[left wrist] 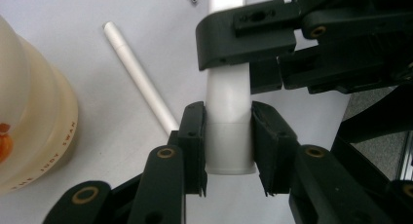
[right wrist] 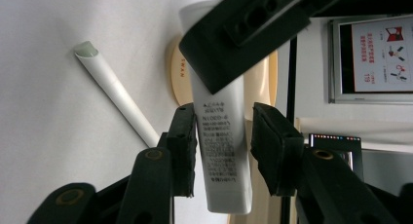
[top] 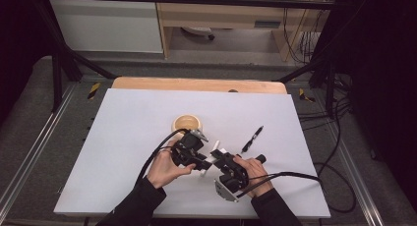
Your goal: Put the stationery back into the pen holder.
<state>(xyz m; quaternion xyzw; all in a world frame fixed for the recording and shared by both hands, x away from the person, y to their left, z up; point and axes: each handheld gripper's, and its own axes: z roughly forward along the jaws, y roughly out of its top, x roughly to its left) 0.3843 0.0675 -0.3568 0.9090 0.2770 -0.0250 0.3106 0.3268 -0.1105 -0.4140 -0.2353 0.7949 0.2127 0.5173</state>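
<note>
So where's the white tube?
The white tube is near the table's middle in the high view, between the left gripper and right gripper, just in front of the cup.

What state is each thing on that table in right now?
White tube: held off the table between both grippers.
Left gripper: shut on the tube's cap end.
Right gripper: jaws around the tube's printed end, a gap on one side.
White stick: lying flat.
Cup: upright.
Pen: lying flat.
</note>
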